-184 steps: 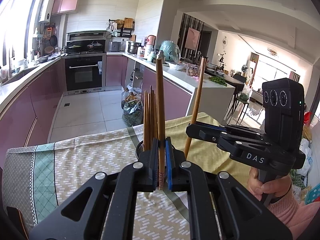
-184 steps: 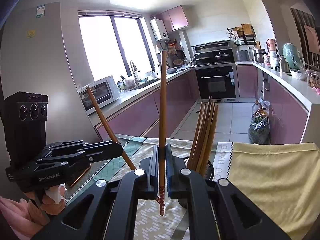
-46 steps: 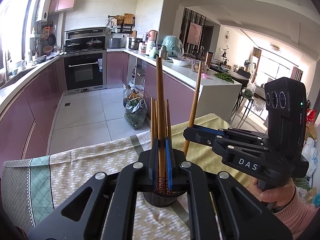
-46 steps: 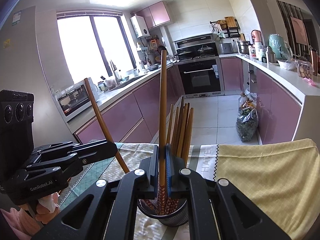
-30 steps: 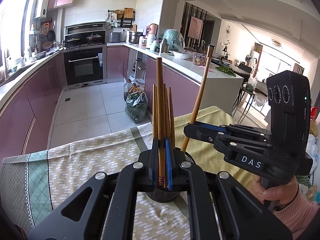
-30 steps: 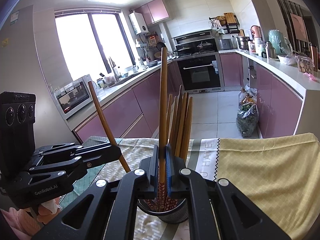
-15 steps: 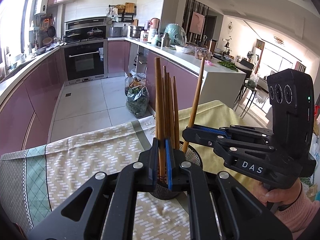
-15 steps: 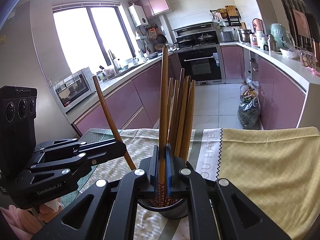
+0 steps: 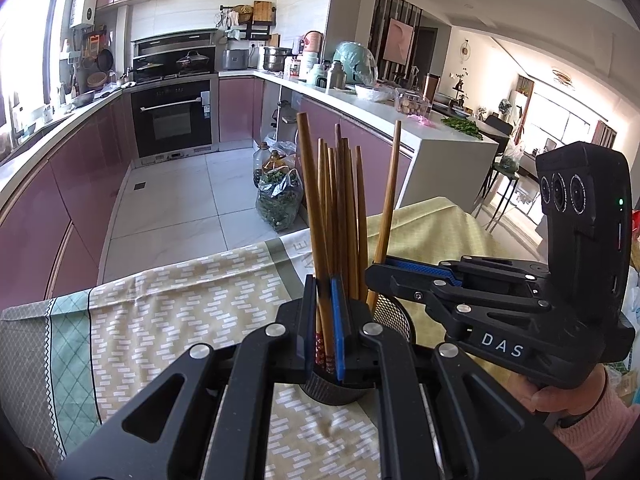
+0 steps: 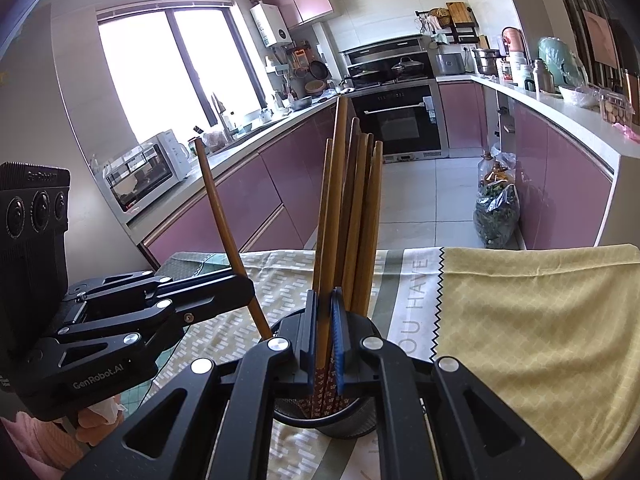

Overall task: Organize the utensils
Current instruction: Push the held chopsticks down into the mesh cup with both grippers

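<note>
Patterned tablecloth (image 9: 168, 320), mesh holder (image 9: 394, 314) of chopsticks (image 9: 344, 216), each claw, left (image 9: 324, 328) and right (image 10: 324, 340), clenched on one chopstick

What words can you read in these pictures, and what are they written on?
"DAS": on the right gripper, on its side near the handle.
"GenRobot.AI": on the left gripper, on its side and again on top of its camera block.
"OU HAVE": on the tablecloth; the start is hidden.
The stickers on the oven are too small to read.
</note>
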`<state>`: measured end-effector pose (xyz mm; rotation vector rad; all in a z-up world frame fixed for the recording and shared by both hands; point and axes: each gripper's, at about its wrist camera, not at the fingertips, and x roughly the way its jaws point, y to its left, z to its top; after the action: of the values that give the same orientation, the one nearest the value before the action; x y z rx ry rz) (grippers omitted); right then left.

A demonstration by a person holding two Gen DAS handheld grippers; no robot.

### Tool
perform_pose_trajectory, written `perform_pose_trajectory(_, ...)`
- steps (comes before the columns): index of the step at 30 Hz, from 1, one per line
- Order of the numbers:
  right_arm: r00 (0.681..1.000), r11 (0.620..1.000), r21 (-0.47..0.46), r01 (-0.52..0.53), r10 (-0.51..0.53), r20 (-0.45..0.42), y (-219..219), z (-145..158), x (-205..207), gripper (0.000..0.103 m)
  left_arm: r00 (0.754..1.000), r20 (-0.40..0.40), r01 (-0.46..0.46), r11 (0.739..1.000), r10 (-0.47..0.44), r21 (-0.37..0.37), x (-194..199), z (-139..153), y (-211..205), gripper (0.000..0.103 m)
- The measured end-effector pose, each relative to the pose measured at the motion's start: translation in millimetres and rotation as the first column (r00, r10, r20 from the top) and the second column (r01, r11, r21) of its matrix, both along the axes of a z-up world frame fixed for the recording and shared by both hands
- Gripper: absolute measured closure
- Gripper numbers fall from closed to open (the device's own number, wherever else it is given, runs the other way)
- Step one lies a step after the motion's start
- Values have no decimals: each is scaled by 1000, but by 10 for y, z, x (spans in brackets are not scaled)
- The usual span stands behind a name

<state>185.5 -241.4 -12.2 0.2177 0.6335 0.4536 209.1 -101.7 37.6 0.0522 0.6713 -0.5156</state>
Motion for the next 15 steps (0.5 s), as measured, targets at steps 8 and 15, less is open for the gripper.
perform_pose_trajectory(8,1000,1000,2,-3,3,-3,-5,-21,28,96,1000,-10,-10,1000,10,3,67,-52,-25,95)
perform_pose_trajectory(15,1000,1000,10,0,0,-10,-8,-45,56,95,1000,-20,-17,1000,17,3,128,-96,-29,95)
